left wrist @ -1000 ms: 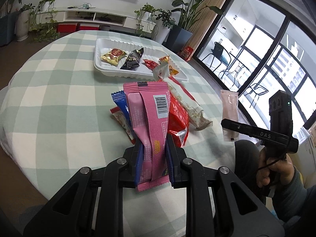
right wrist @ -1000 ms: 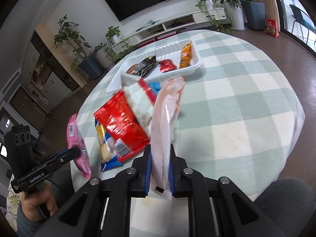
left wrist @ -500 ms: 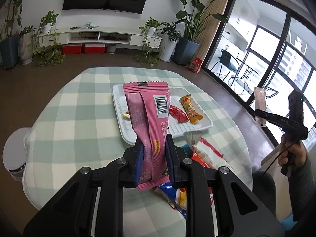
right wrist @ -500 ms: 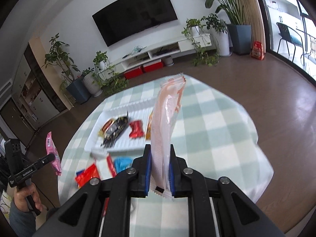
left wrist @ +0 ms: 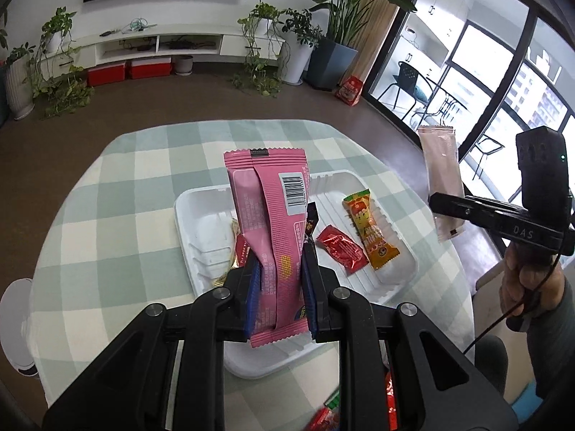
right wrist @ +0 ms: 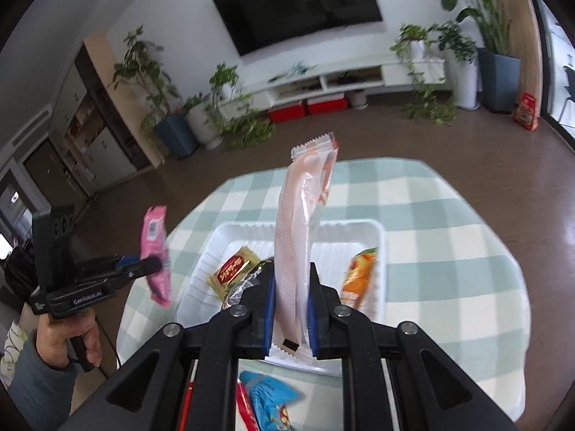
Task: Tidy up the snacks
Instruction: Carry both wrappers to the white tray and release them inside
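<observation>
The left gripper [left wrist: 278,287] is clamping a pink pack [left wrist: 269,222] near its lower end. The pack's long axis is running straight out along the fingers, barcode end pointing away, over a white tray [left wrist: 187,237] on a checked table [left wrist: 107,215]. The right gripper [right wrist: 290,314] is pinching a pale pack [right wrist: 298,237] the same way, lengthwise along its fingers, crimped far end pointing away and leaning slightly right, also above the tray [right wrist: 359,230]. In the tray, a red candy [left wrist: 341,249] is lying beside an orange pack [left wrist: 372,233], whose long axis is running diagonally toward the tray's far edge. A gold pack [right wrist: 233,269] is lying at the tray's left.
</observation>
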The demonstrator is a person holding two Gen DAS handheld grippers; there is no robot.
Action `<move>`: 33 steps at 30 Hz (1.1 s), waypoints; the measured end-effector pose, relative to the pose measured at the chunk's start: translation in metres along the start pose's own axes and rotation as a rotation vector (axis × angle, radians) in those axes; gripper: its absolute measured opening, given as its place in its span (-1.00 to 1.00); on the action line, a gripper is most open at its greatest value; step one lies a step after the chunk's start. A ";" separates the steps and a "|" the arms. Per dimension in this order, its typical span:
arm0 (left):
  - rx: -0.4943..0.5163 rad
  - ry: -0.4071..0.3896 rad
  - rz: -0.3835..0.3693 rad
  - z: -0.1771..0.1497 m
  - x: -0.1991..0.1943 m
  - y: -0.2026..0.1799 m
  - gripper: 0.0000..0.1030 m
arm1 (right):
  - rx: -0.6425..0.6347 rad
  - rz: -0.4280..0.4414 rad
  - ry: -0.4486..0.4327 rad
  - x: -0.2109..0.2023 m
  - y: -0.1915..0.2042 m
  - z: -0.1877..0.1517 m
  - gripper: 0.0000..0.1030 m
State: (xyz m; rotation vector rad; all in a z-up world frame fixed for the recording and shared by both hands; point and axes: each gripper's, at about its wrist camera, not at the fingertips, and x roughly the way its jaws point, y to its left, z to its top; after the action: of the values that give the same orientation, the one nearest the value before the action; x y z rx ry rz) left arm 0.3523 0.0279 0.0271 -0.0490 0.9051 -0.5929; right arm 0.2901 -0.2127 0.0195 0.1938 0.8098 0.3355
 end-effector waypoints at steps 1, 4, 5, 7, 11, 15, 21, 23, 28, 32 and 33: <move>0.000 0.015 0.001 0.001 0.011 0.002 -0.63 | -0.004 0.002 0.026 0.013 0.002 -0.001 -0.68; -0.007 0.046 0.000 0.000 0.037 0.007 -0.63 | 0.009 0.018 0.093 0.043 -0.001 -0.004 -0.68; -0.009 0.052 -0.002 -0.001 0.042 0.008 -0.63 | 0.010 0.018 0.114 0.052 -0.002 -0.005 -0.68; -0.012 0.073 0.000 -0.002 0.054 0.010 -0.63 | 0.023 0.030 0.159 0.070 -0.004 -0.009 -0.68; -0.026 0.108 0.005 -0.006 0.072 0.018 -0.63 | 0.023 0.027 0.223 0.097 -0.003 -0.017 -0.68; -0.023 0.128 0.004 -0.010 0.085 0.021 -0.63 | 0.034 0.026 0.260 0.114 -0.004 -0.024 -0.68; -0.010 0.138 0.014 -0.013 0.093 0.018 -0.63 | 0.038 0.024 0.281 0.127 -0.006 -0.028 -0.68; -0.007 0.139 0.022 -0.013 0.094 0.016 -0.62 | 0.041 0.026 0.275 0.126 -0.007 -0.029 -0.67; -0.005 0.128 0.047 -0.013 0.094 0.014 -0.59 | 0.041 0.021 0.265 0.126 -0.006 -0.030 -0.66; 0.004 0.124 0.053 -0.013 0.093 0.012 -0.58 | 0.045 0.017 0.255 0.120 -0.007 -0.031 -0.46; 0.004 0.123 0.057 -0.013 0.093 0.012 -0.57 | 0.045 0.012 0.252 0.119 -0.008 -0.031 -0.40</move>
State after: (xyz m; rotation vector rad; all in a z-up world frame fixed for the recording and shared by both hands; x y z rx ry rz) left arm 0.3918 -0.0060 -0.0519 0.0173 1.0218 -0.5486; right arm 0.3456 -0.1750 -0.0842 0.2005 1.0662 0.3578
